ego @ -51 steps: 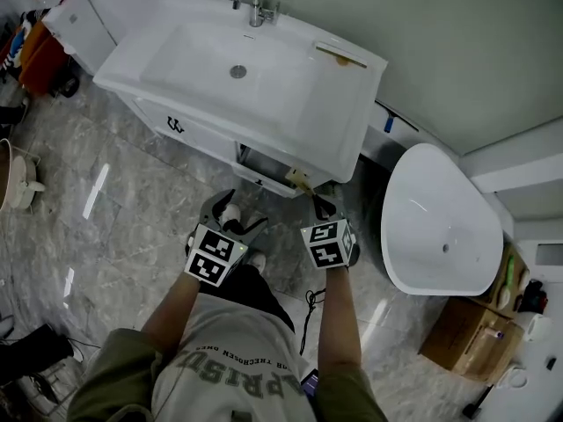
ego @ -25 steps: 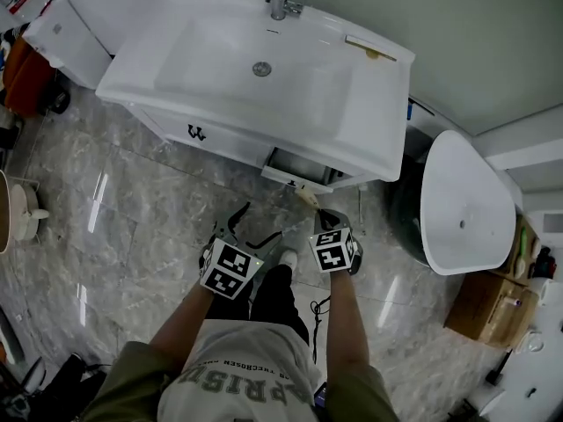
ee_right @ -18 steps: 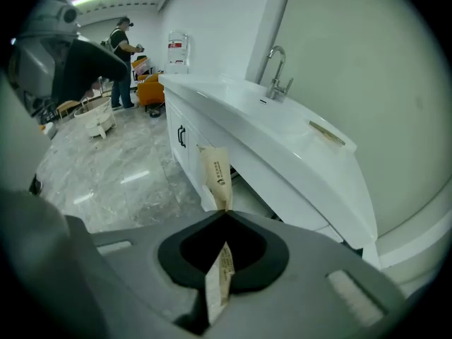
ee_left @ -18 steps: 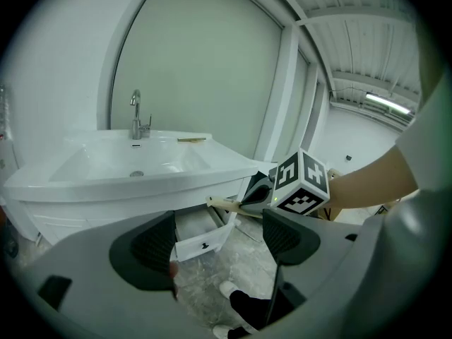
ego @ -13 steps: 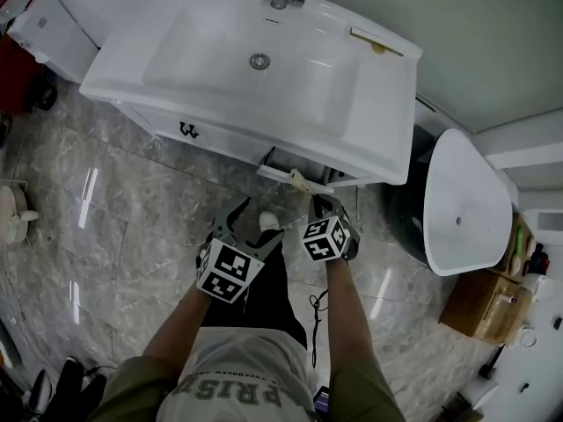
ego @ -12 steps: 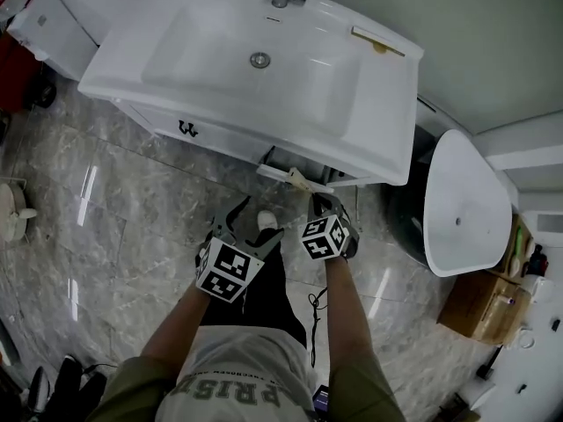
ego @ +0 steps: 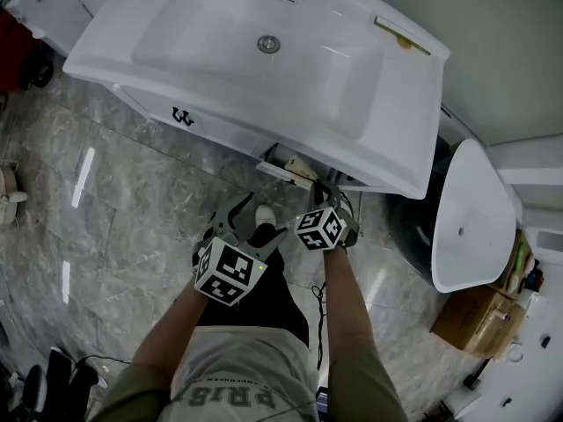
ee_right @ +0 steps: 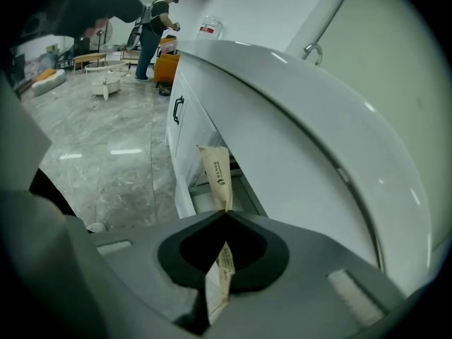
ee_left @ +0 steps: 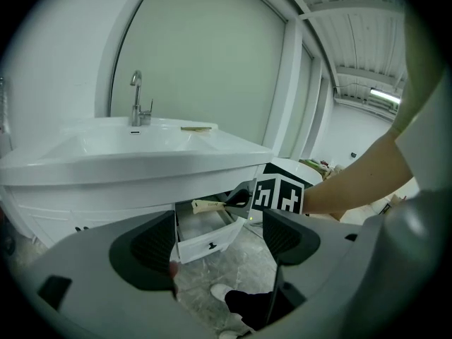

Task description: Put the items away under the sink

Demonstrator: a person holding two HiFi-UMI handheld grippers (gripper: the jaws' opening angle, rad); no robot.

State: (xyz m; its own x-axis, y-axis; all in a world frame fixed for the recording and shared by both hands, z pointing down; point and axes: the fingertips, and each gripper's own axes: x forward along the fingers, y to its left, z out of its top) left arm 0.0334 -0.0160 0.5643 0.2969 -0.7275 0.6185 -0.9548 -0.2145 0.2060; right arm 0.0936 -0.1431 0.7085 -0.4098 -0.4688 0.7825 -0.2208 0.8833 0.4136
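A white sink cabinet (ego: 264, 69) has a small drawer (ego: 280, 160) pulled open under its right half. My right gripper (ego: 318, 190) is shut on a long beige paper packet (ego: 299, 167) and holds it level over the open drawer. In the right gripper view the packet (ee_right: 217, 174) sticks out from the shut jaws toward the drawer (ee_right: 206, 198). My left gripper (ego: 242, 225) hangs open and empty in front of the cabinet, lower left of the drawer. From the left gripper view, the packet (ee_left: 207, 205) and the drawer front (ee_left: 210, 240) are both visible.
Another beige strip (ego: 403, 38) lies on the sink top near the back right corner. A white oval fixture (ego: 475, 218) stands right of the cabinet, with a cardboard box (ego: 471, 319) beyond it. The person's shoe (ego: 264, 214) rests on the marble floor below the drawer. A person (ee_right: 157, 20) stands far off.
The right gripper has carried the packet forward from the drawer's front edge to over the open drawer. The left gripper stays open and has barely shifted.
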